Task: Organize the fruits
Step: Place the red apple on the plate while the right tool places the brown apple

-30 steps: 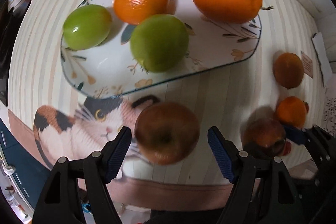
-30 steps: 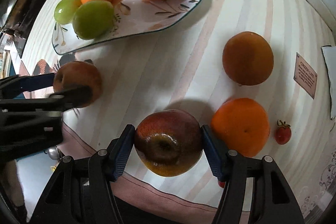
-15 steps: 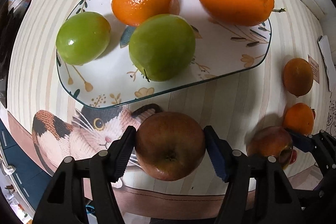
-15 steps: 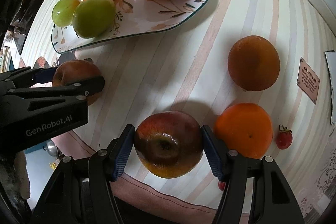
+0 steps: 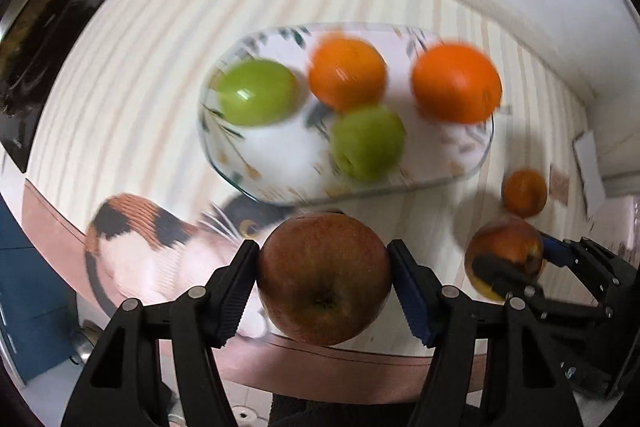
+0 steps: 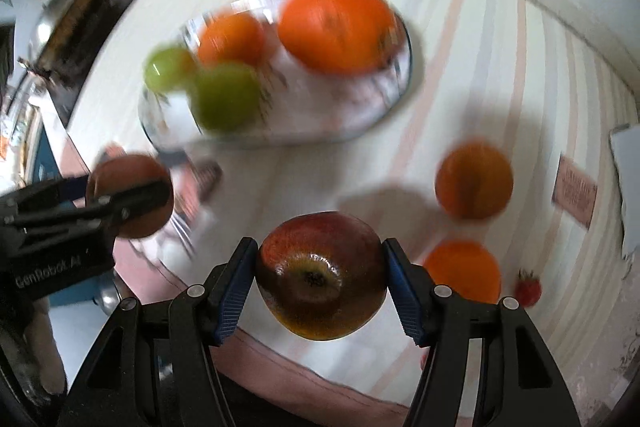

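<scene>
Two apples are gripped: the left gripper (image 5: 323, 281) clamps a russet apple (image 5: 323, 277), the right gripper (image 6: 320, 277) a darker apple (image 6: 320, 275), both clear of the counter (image 6: 460, 87). The plate (image 5: 276, 163) lies straight ahead of the left, ahead-left of the right, so left is nearer. Only the right view shows a strawberry (image 6: 527, 287)

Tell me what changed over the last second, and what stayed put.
The left gripper closed on the brown-red apple and lifted it; the right gripper, already shut on the red-yellow apple, lifted too, so the plate looks farther off. The fruit on the plate and the loose oranges stayed.
</scene>
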Available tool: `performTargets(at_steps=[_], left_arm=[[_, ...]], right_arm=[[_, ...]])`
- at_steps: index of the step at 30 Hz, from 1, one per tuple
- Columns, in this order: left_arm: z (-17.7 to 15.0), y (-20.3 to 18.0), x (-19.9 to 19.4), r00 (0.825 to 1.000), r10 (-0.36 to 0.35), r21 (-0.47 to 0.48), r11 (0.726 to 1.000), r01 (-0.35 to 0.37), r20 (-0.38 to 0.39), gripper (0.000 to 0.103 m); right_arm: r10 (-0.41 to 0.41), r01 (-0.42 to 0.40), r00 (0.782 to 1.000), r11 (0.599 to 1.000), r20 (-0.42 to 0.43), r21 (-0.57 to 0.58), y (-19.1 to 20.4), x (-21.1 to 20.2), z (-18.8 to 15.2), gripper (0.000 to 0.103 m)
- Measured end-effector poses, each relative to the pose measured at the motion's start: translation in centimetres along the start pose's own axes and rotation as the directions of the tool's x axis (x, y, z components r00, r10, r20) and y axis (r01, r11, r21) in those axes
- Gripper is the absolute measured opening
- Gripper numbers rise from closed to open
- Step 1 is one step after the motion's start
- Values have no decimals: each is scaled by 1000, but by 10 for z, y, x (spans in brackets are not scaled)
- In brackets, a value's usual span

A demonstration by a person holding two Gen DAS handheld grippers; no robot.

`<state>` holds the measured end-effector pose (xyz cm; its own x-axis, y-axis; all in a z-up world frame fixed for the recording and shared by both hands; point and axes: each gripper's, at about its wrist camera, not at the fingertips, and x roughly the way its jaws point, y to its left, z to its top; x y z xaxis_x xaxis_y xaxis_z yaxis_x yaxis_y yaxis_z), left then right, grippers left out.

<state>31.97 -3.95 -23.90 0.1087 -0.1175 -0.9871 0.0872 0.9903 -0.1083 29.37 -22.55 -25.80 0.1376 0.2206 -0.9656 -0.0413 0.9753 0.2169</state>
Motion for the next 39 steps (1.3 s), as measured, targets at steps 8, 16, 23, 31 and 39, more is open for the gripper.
performTargets(at_steps=[8, 16, 23, 31, 39], left_arm=[[47, 32, 15, 1000, 17, -109, 994, -16, 8, 63], [55, 31, 41, 1000, 28, -122, 992, -28, -1, 64], [52, 26, 42, 1000, 20, -137, 990, -23, -24, 64], [43, 23, -1, 997, 45, -110, 993, -37, 67, 85], [3, 13, -51, 983, 71, -90, 994, -56, 169, 85]], right_arm=[[-56, 59, 993, 998, 104, -18, 22, 20, 52, 66], [-104, 115, 976, 992, 189, -45, 38, 38, 55, 66], [-19, 12, 982, 999, 190, 37, 21, 27, 56, 81], [-78, 64, 976, 995, 203, 77, 10, -13, 44, 96], [-95, 79, 960, 994, 265, 71, 9, -57, 20, 96]])
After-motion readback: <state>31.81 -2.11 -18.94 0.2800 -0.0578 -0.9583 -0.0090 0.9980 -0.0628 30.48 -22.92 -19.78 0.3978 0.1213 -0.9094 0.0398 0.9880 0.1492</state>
